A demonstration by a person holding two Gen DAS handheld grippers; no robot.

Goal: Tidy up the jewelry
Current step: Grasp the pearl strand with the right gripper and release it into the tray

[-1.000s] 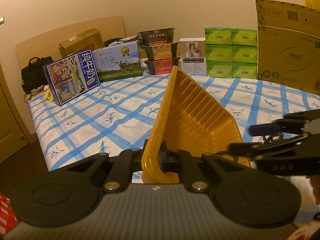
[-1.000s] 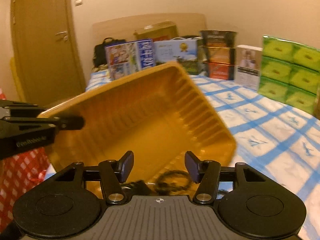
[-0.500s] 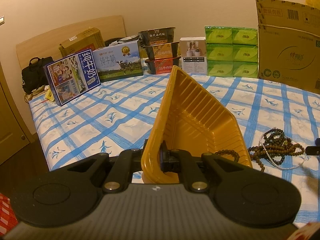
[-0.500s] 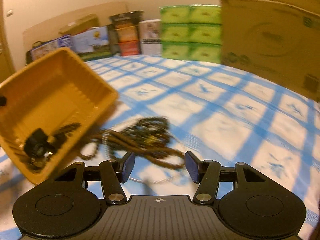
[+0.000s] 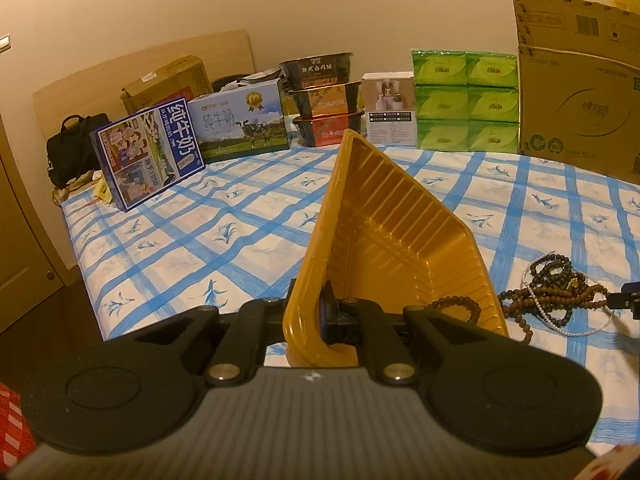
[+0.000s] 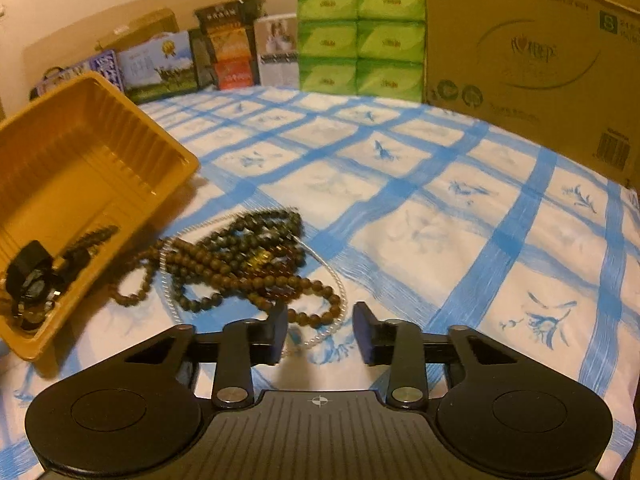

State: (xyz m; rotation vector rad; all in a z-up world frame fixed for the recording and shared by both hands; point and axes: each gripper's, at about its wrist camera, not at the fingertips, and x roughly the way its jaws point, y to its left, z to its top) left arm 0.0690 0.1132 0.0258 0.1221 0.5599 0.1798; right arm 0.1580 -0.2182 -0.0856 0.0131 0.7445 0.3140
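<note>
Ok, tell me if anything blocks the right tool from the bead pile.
Nothing visible does. The right tool is open just short of the bead pile on the blue-checked cloth; the yellow tray sits off to the left.

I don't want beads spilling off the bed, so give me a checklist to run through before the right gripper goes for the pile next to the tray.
1. Left gripper shut on the yellow tray rim: ok.
2. Tray tilted with its open side toward the bead pile: ok.
3. Right gripper open and holding nothing: ok.
4. Right gripper lined up with the near edge of the pile: ok.
5. Strands separate enough to lift one at a time: not ok, the brown beads and the white pearl strand are tangled.
6. Jewelry already in the tray settled in the low corner: ok.
</note>
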